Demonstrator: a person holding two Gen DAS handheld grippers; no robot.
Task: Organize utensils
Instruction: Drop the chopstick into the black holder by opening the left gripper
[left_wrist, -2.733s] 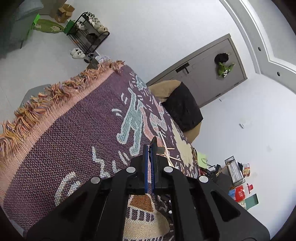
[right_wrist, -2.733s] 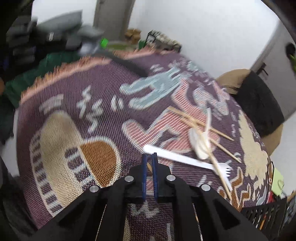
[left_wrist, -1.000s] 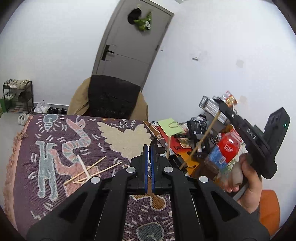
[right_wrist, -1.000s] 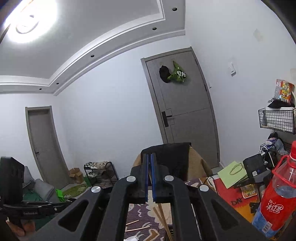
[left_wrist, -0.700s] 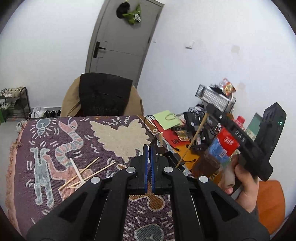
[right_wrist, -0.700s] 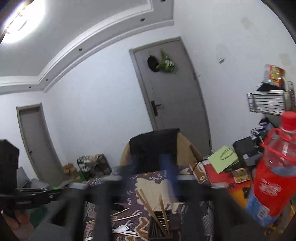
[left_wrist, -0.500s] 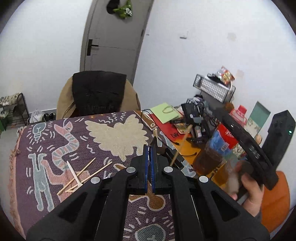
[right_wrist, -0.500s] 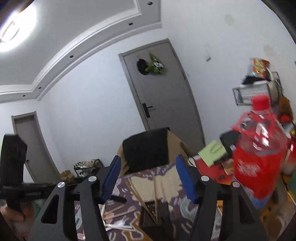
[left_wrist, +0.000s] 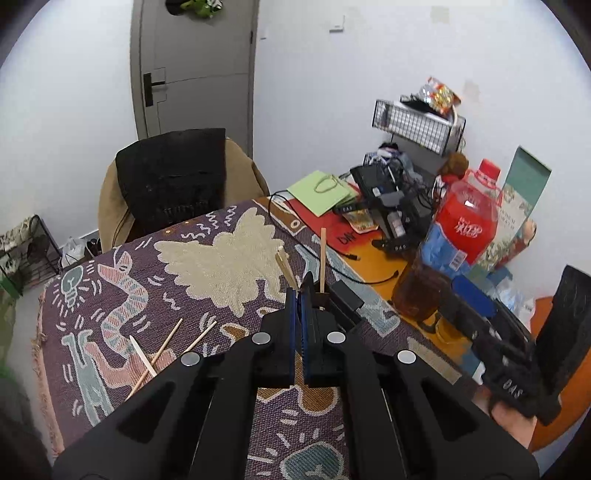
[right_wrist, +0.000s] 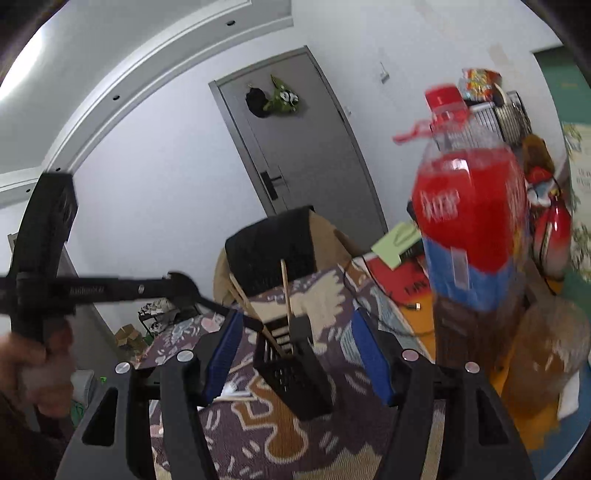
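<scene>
A black mesh utensil holder (right_wrist: 291, 373) stands on the patterned cloth (left_wrist: 221, 258), and two wooden chopsticks (right_wrist: 286, 295) lean up out of it. My right gripper (right_wrist: 295, 332) is open; its blue pads stand either side of the holder without touching it. My left gripper (left_wrist: 298, 295) is shut and empty, just in front of the holder (left_wrist: 340, 295), where the chopsticks (left_wrist: 323, 258) rise behind its tips. Two loose chopsticks (left_wrist: 162, 350) and a white utensil (left_wrist: 142, 354) lie on the cloth at the left. A white fork (right_wrist: 232, 391) lies beside the holder.
A large red bottle (left_wrist: 465, 221) and a brown jar (left_wrist: 421, 291) stand close to the right of the holder. Cables, boxes and a wire basket (left_wrist: 417, 122) crowd the table's far right. A draped chair (left_wrist: 173, 177) stands behind the table. A person's hand (right_wrist: 37, 369) is at the left.
The right gripper came down with a chopstick, opened and left it standing in the holder. The left gripper stayed shut and swung round toward the holder.
</scene>
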